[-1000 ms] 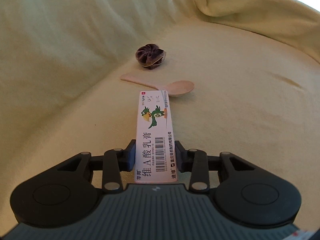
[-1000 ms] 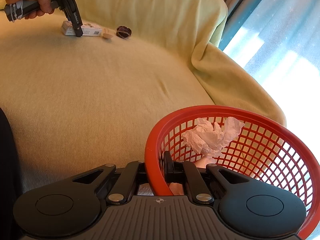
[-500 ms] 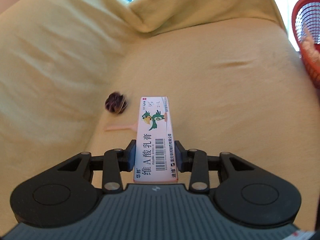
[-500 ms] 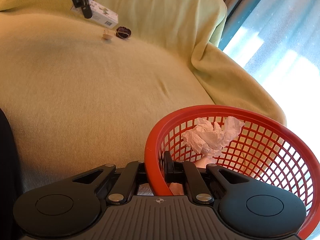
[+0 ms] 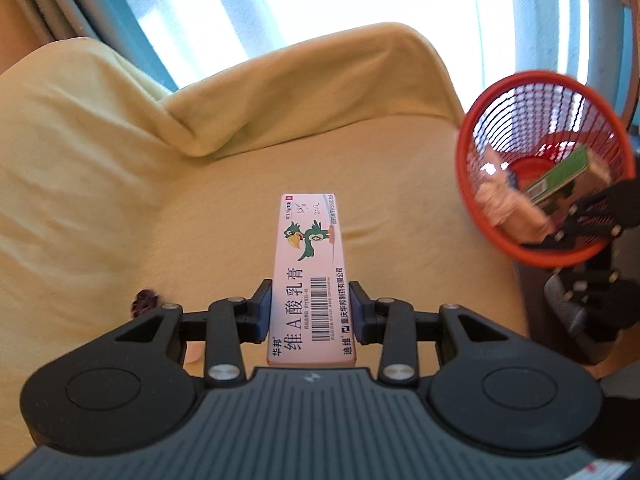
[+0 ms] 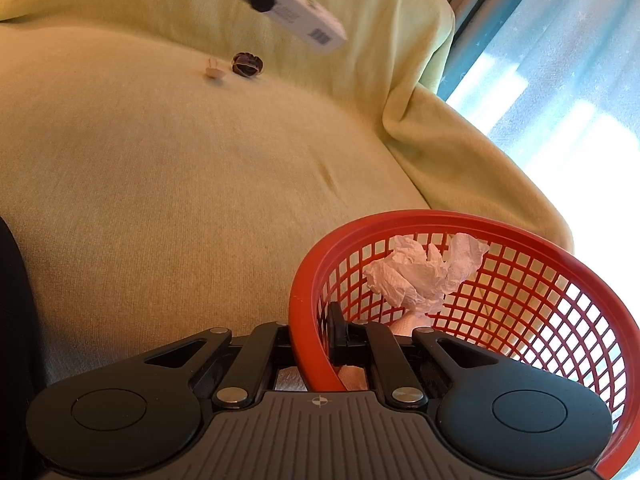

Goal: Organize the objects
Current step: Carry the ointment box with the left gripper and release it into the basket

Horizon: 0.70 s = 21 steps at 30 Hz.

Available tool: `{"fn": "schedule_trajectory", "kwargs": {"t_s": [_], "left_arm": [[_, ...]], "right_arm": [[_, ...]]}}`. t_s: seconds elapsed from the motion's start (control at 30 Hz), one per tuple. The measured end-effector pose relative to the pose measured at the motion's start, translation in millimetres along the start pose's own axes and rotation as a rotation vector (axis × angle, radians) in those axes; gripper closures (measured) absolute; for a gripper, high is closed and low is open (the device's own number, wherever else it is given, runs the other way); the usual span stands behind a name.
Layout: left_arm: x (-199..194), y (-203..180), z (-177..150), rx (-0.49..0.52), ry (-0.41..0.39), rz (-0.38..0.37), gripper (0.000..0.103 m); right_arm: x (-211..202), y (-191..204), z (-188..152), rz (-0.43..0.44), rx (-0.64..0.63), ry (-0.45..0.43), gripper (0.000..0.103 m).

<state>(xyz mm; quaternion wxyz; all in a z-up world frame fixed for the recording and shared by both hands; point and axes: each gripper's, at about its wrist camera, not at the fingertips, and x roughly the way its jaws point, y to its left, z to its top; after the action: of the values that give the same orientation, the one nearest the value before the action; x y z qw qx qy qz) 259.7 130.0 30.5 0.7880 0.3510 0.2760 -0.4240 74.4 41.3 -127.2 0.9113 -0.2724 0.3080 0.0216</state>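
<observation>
The pink box (image 5: 310, 276) with a green bird printed on it sits lengthwise between the jaws of the left gripper (image 5: 311, 312), both pads pressed to its long sides near the barcode end, its far end sticking out toward the middle of the frame above the yellow-covered couch (image 5: 224, 208). In the right wrist view the same box (image 6: 298, 20) hangs in the air at the top centre, tilted down to the right, clear of the cushion.

The red basket (image 6: 308, 320) fills the lower right of that view; the right gripper (image 6: 324, 344) has its jaws closed narrow on the near rim, one finger inside the mesh and one outside. A crumpled tissue (image 6: 420, 276) lies in it.

Between box and basket the seat is bare, with one shallow crease; the covered armrest rises at right, and the window lies beyond.

The left wrist view shows the basket (image 5: 472, 128) at the right edge and a green box (image 5: 560, 180) inside, hidden from the other camera. The right wrist view shows a dark round thing (image 6: 247, 65) and a small pale spoon (image 6: 214, 70) just beside it on the seat, upper centre.
</observation>
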Motion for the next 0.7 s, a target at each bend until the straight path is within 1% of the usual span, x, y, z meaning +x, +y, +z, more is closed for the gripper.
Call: {"fn": "schedule_trajectory", "kwargs": {"t_s": [0.2, 0.43, 0.7], "left_arm": [[-1.7, -10.0, 19.7, -0.035, -0.022, -0.091, 0.07], [-7.5, -25.0, 29.0, -0.042, -0.033, -0.132, 0.07], [-7.7, -29.7, 38.5, -0.1, -0.053, -0.166, 0.07]], "right_arm": [[0.0, 0.1, 0.1, 0.0, 0.001, 0.0, 0.1], [0.0, 0.1, 0.3, 0.0, 0.001, 0.0, 0.1], [0.0, 0.6, 0.3, 0.001, 0.001, 0.0, 0.1]]}}
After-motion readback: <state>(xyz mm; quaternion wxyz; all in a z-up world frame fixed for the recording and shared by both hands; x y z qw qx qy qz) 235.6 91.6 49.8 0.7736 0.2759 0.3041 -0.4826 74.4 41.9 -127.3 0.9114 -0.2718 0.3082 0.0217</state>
